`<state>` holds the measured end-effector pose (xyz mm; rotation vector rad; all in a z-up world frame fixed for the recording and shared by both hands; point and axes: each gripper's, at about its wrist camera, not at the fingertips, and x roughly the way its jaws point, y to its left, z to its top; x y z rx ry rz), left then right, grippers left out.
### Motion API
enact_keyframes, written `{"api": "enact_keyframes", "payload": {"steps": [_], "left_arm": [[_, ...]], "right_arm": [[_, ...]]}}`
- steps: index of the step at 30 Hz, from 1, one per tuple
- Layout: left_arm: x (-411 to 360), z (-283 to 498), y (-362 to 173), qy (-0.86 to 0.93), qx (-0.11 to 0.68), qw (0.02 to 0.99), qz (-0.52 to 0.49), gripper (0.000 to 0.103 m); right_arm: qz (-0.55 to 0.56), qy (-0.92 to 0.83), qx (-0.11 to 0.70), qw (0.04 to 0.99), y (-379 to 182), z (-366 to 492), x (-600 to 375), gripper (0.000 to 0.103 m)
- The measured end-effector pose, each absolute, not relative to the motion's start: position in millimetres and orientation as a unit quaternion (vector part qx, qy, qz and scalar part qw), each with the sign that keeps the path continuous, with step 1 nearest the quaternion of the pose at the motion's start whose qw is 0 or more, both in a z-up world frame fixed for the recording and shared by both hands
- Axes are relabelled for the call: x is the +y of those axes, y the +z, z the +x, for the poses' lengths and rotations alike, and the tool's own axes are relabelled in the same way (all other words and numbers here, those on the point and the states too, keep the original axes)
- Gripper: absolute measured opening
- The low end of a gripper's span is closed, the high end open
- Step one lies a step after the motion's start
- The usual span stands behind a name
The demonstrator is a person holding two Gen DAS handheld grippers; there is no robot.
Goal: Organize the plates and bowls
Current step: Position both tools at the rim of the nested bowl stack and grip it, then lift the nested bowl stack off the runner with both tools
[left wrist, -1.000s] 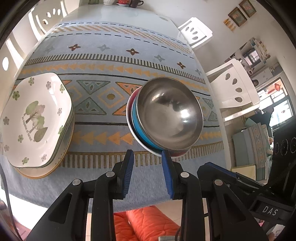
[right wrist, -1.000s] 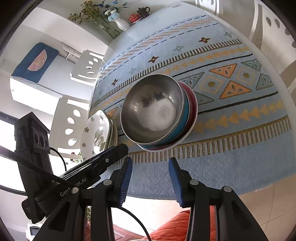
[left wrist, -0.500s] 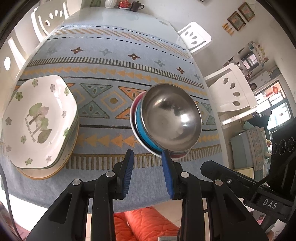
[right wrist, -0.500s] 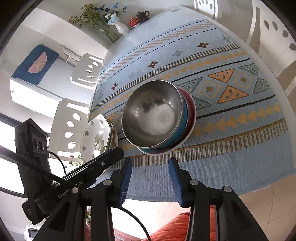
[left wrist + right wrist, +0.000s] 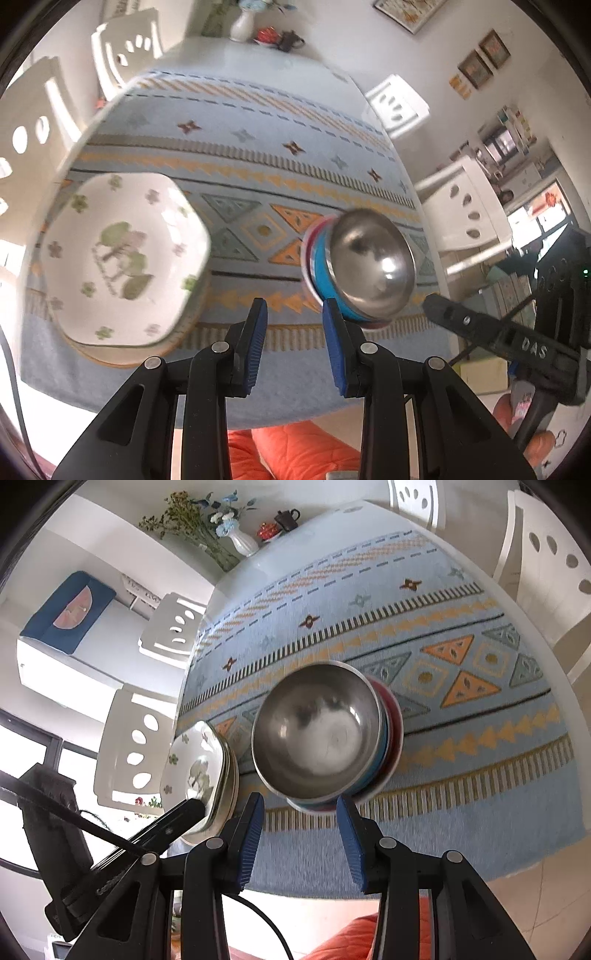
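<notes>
A steel bowl [image 5: 373,258] sits on top of a stack of blue, red and white bowls [image 5: 319,266] on the patterned cloth; it also shows in the right wrist view [image 5: 317,742]. A stack of white floral plates [image 5: 118,254] lies to its left, seen edge-on in the right wrist view [image 5: 199,764]. My left gripper [image 5: 293,326] is open and empty, near the table's front edge between the two stacks. My right gripper [image 5: 301,821] is open and empty, just in front of the bowl stack.
A blue patterned tablecloth [image 5: 258,177] covers the table. A vase with flowers [image 5: 242,541], a red cup and a dark teapot [image 5: 286,518] stand at the far end. White chairs [image 5: 465,206] surround the table. An orange cushion [image 5: 295,454] lies below the near edge.
Both grippers have pulled back and tilted, so the bowls and plates look smaller and farther away. The stacks have not moved. Both grippers stay open.
</notes>
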<state>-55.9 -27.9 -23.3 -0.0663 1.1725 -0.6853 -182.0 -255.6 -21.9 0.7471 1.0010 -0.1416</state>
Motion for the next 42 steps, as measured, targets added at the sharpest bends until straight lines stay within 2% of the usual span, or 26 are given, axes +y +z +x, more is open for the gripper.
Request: {"api": "enact_keyframes", "payload": {"steps": [6, 14, 16, 17, 18, 28, 42], "left_arm": [[-16.2, -38.4, -18.6, -0.307, 0.540, 0.782, -0.045, 0.028], [-53.3, -23.3, -36.9, -0.323, 0.577, 0.748, -0.057, 0.028], [-68.4, -22.3, -39.4, -0.335, 0.587, 0.735, -0.057, 0.039], [-74.2, -21.9, -41.6, -0.338, 0.592, 0.730, -0.056, 0.060], [-81.3, -21.2, -44.6, -0.341, 0.596, 0.725, -0.057, 0.074], [-106.4, -9.0, -82.2, -0.323, 0.639, 0.694, -0.071, 0.074], [-120.7, 1.9, -112.6, -0.326, 0.653, 0.680, -0.069, 0.072]], "right_arm": [[0.320, -0.090, 0.458, 0.824, -15.3, -158.6, -274.5, 0.039], [0.252, -0.115, 0.484, 0.830, -22.0, -138.5, -289.0, 0.042], [0.259, -0.110, 0.493, 0.824, -27.4, -138.2, -293.3, 0.045], [0.264, -0.112, 0.495, 0.820, -30.9, -139.1, -295.8, 0.048], [0.268, -0.116, 0.496, 0.818, -33.5, -140.7, -296.3, 0.054], [0.343, -0.096, 0.538, 0.764, -79.9, -146.9, -309.6, 0.054], [0.332, -0.094, 0.556, 0.756, -103.2, -126.7, -315.1, 0.054]]}}
